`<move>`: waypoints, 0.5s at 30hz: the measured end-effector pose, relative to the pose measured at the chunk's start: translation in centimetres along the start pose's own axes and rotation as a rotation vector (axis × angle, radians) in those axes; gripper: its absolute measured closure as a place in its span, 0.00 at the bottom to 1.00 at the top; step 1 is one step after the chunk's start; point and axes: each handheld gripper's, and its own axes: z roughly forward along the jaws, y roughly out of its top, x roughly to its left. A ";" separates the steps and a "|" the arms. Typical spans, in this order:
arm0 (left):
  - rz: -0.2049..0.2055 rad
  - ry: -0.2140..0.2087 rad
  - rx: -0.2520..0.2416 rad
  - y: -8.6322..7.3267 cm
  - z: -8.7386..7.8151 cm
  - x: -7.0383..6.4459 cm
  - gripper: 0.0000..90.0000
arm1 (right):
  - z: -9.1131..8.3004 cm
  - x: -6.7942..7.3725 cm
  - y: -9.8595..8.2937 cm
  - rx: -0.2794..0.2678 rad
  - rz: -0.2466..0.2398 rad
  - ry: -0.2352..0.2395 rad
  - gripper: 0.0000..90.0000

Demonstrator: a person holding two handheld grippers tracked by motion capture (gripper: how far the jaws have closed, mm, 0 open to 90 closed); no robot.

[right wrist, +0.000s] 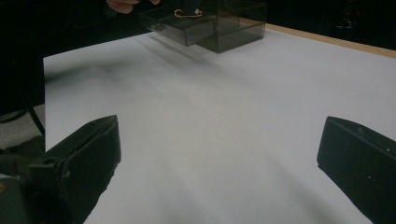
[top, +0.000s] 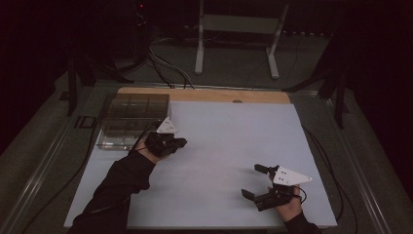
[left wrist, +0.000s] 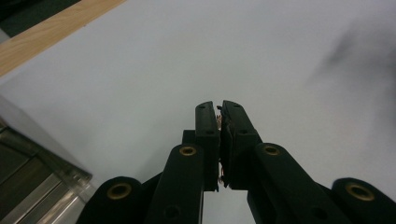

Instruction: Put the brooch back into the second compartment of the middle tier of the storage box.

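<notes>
Already your left claw [left wrist: 220, 109] is pressed together on something thin and brownish, a small item [left wrist: 222, 140] I can't identify, caught between the jaws just beside the clear compartment box [top: 132, 117] at the far left of the surface [top: 219, 146]. In the right gripper view a small gold safety pin [right wrist: 188, 13] sits inside one compartment of that box, so I'd judge at least one piece is stowed and the pinched one is yet to be dropped in. Your left forearm reaches forward across the sheet, claw angled down near the box's near corner. Your right claw [top: 260, 182] rests low at the near right, jaws spread wide and empty, pointing left, well apart from the box.
</notes>
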 end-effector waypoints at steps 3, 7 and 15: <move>-0.003 0.009 0.002 -0.2 -0.4 0.2 0.97 | 0.0 0.0 0.0 0.001 -0.002 0.000 0.00; -0.012 0.018 0.004 -0.6 -1.0 0.5 0.97 | 0.0 0.0 0.0 0.000 0.001 0.000 0.00; -0.025 0.041 0.005 -1.2 -2.1 1.1 0.97 | 0.1 0.1 0.0 0.003 -0.003 0.000 0.00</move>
